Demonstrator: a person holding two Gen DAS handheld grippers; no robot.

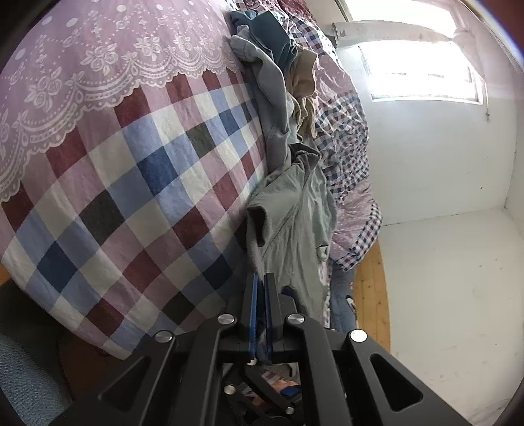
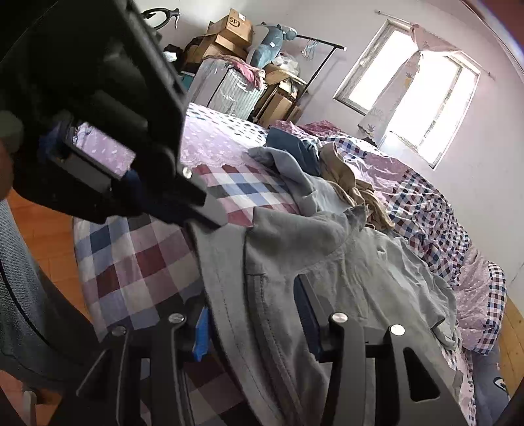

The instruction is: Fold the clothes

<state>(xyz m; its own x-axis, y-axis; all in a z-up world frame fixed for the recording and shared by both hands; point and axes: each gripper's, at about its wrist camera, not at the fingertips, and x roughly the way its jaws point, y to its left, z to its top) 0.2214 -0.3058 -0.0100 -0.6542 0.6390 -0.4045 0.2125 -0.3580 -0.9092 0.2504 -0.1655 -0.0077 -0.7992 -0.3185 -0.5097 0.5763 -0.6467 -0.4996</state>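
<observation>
A grey-green garment (image 1: 294, 222) lies crumpled along the checked bedspread (image 1: 147, 170). My left gripper (image 1: 261, 278) is shut on its near edge, the cloth pinched between the blue pads. In the right wrist view the same garment (image 2: 344, 262) drapes toward the camera. My right gripper (image 2: 252, 295) stands open, and a fold of the cloth lies loosely between its fingers (image 2: 304, 304) without being pressed. The left gripper (image 2: 209, 219) comes in from the upper left, clamped on the garment's hem.
Behind it a pile holds a pale grey top (image 2: 294, 183), a teal garment (image 2: 294, 144) and a tan one (image 2: 350, 186). A rumpled checked quilt (image 2: 425, 209) fills the right side. Boxes (image 2: 232, 29) stand beyond the bed. Wooden floor (image 1: 370, 288) runs beside the wall.
</observation>
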